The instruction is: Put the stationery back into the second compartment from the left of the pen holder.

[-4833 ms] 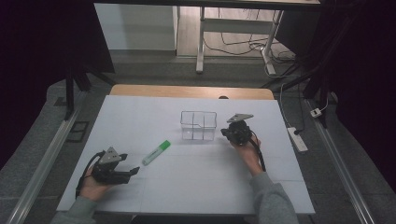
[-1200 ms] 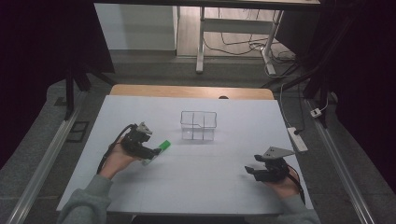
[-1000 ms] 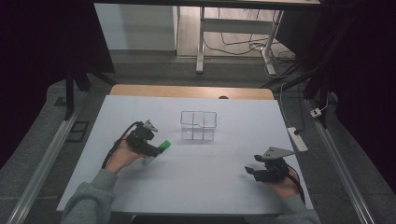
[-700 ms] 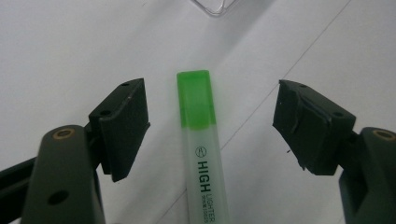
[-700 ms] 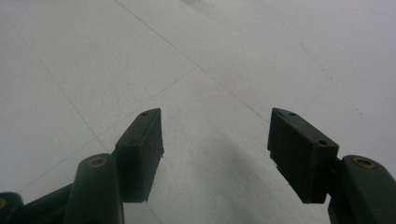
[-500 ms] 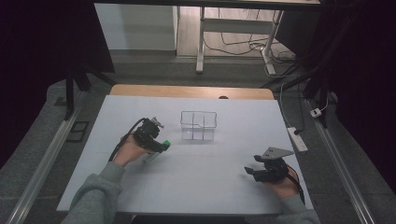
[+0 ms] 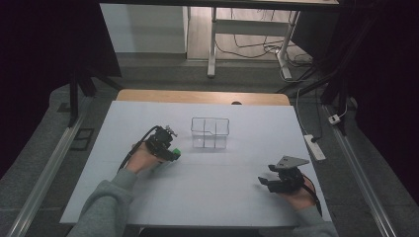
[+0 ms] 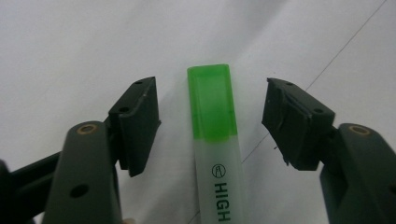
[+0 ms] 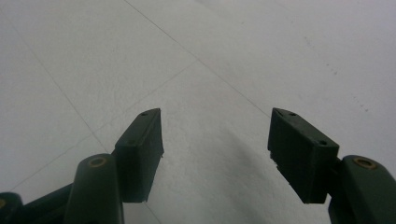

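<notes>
Since the earlier frames the left hand-held gripper (image 7: 170,152) has moved from the near-left of the bench (image 7: 148,197) up onto the green highlighter (image 8: 215,140), which has stayed left of the clear divided box (image 7: 210,133). Its jaws are spread, one on each side of the cap, not touching it. Nothing lies between highlighter and box. The right hand-held gripper (image 7: 267,181) has come back from beside the box to the near-right, jaws spread over bare surface.

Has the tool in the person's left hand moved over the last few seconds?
Yes. The left tool has travelled from the table's near left corner toward the clear plastic box, and now straddles the green highlighter.
</notes>
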`<state>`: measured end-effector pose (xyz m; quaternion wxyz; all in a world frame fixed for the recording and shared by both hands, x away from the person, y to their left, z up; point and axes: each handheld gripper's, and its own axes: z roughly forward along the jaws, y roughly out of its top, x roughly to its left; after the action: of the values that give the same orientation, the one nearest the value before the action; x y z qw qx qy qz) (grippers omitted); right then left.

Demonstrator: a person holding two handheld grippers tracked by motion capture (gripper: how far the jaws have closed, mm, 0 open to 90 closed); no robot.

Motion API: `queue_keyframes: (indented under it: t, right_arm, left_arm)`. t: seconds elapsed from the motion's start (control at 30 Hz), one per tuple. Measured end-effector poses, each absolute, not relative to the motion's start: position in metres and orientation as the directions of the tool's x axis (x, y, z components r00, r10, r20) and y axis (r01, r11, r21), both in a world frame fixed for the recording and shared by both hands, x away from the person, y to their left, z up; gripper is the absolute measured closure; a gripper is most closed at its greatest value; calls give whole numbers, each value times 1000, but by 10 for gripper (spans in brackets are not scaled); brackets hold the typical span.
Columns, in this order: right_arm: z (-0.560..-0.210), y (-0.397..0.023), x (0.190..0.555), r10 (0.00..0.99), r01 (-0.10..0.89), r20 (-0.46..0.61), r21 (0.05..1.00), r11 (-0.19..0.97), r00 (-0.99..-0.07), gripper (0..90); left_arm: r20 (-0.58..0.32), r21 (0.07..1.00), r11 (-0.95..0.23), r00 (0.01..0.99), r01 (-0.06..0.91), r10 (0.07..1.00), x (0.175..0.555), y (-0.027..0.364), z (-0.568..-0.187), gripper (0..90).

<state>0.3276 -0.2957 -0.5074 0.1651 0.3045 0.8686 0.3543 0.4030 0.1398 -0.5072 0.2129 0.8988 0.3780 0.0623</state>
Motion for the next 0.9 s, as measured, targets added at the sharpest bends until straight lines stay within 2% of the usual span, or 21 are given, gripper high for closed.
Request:
queue_keyframes:
  t: [0.23,0.57,0.77,0.9]
  right_arm:
    - [-508,-296,328,647,413,-74,713,566,-759,354]
    - [-507,-295,327,648,412,-79,711,569,-758,354]
    - [-507,-296,327,648,411,-82,711,570,-757,354]
    - [-507,-296,327,650,413,-80,712,567,-755,354]
  left_arm:
    - [-31,399,-643,710,654,703,404,138,-512,449]
    - [-34,384,-661,726,644,687,401,133,-513,638]
    - [-39,383,-653,718,653,695,401,133,-513,659]
    - [-11,385,-669,729,635,685,398,131,-512,662]
